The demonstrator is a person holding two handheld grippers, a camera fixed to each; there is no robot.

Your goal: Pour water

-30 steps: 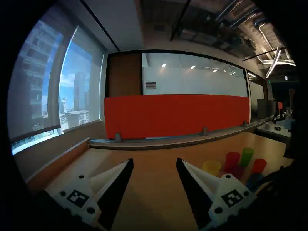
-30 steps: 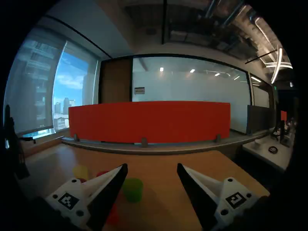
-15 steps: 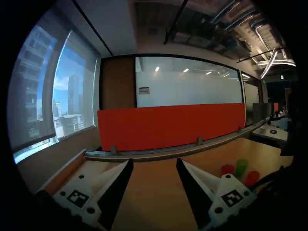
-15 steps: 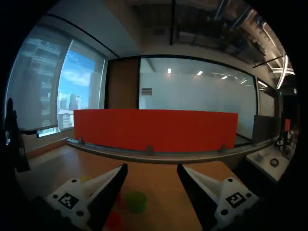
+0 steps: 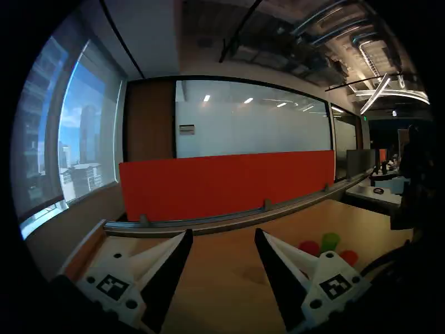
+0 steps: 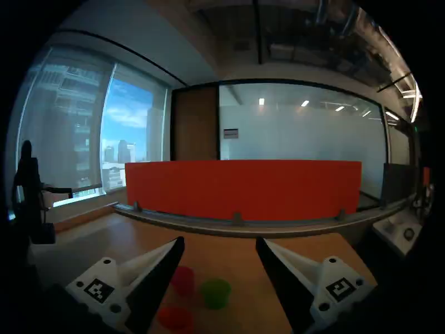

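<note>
In your left gripper view, the window [image 5: 72, 150] runs down the left side. The orange screen [image 5: 222, 183] stands along the far edge of the desk [image 5: 228, 289]. Your left hand-held gripper [image 5: 221, 234] hangs above the desk with its jaws spread wide and nothing between them. Off to the right, past its right finger, three cups stand close together on the desk: a red cup [image 5: 307, 247], a green cup [image 5: 329, 241] and a second red cup [image 5: 349, 257]. The finger hides the lower part of each, and all three are well apart from the fingertips.

In your right gripper view, the window [image 6: 130, 147] is again on the left and the orange screen [image 6: 245, 186] crosses the middle. Your right hand-held gripper [image 6: 219, 242] is opened just as wide and holds nothing. Below the gap between its fingers, the red cup [image 6: 182, 278] sits against the inner edge of the left finger. The green cup [image 6: 215, 292] is just to its right, and the second red cup [image 6: 173, 318] is lower, partly behind that finger. You cannot tell whether any cup has water in it.
</note>
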